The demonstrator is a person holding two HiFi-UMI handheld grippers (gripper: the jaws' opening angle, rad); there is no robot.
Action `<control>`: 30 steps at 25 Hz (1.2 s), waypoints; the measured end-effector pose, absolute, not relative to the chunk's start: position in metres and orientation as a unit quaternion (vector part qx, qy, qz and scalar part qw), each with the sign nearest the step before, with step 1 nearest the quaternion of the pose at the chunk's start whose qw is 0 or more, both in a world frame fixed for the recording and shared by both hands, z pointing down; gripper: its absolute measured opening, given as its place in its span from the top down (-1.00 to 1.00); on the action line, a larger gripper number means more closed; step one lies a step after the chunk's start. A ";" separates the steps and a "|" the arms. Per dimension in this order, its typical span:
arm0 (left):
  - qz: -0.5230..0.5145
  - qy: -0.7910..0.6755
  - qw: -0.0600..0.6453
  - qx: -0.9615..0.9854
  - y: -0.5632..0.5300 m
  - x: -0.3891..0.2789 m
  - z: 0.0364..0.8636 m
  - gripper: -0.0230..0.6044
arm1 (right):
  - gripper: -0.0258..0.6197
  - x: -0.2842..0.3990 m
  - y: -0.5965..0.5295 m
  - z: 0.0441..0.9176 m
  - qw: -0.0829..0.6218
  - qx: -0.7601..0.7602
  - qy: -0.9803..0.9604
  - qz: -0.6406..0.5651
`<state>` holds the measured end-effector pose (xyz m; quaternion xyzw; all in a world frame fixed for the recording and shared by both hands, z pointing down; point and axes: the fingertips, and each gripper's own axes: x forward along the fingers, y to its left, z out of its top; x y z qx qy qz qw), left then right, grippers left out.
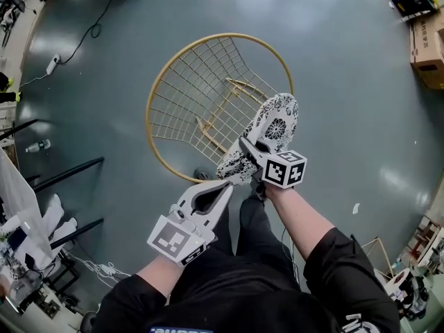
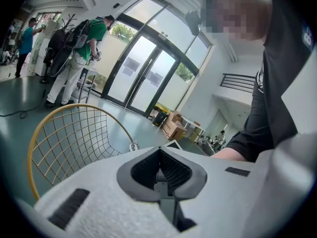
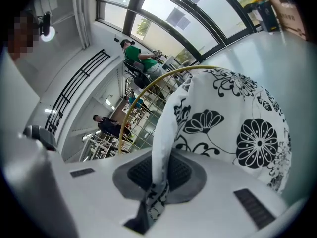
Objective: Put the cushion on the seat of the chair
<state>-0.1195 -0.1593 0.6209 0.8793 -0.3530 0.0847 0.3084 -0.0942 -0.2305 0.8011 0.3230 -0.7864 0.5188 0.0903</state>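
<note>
Gold wire chair (image 1: pixel 222 35) stands at the centre of the head view on a grey floor (image 1: pixel 347 116). The black-and-white flowered cushion (image 1: pixel 274 127) hangs over the chair's lower-right rim, one edge pinched in the closed right gripper (image 1: pixel 244 144). At lower centre, the left gripper (image 1: pixel 223 186) has its jaws together, empty.
</note>
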 end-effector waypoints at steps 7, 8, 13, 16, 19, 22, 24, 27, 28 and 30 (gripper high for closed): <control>0.102 -0.371 0.291 0.876 -0.174 -0.151 0.660 0.87 | 0.80 -0.128 -0.252 0.840 0.104 0.332 -0.778 0.524; 0.100 -0.374 0.290 0.875 -0.177 -0.155 0.664 0.87 | 0.80 -0.132 -0.256 0.846 0.104 0.335 -0.776 0.525; 0.085 -0.381 0.305 0.869 -0.183 -0.171 0.680 0.87 | 0.80 -0.148 -0.271 0.872 0.104 0.350 -0.762 0.534; 0.081 -0.377 0.311 0.869 -0.185 -0.180 0.684 0.87 | 0.80 -0.160 -0.284 0.886 0.100 0.360 -0.753 0.542; 0.081 -0.377 0.314 0.868 -0.187 -0.190 0.687 0.87 | 0.80 -0.176 -0.295 0.901 0.099 0.363 -0.749 0.545; 0.071 -0.381 0.330 0.861 -0.182 -0.192 0.694 0.87 | 0.80 -0.185 -0.298 0.919 0.108 0.364 -0.748 0.543; 0.070 -0.383 0.327 0.861 -0.177 -0.196 0.701 0.87 | 0.80 -0.188 -0.299 0.932 0.112 0.372 -0.743 0.545; 0.071 -0.383 0.332 0.859 -0.175 -0.205 0.705 0.87 | 0.80 -0.196 -0.305 0.945 0.111 0.383 -0.730 0.555; 0.074 -0.383 0.331 0.859 -0.173 -0.207 0.707 0.87 | 0.80 -0.197 -0.307 0.948 0.111 0.386 -0.727 0.557; 0.075 -0.383 0.334 0.858 -0.171 -0.208 0.707 0.87 | 0.80 -0.197 -0.311 0.951 0.113 0.391 -0.724 0.557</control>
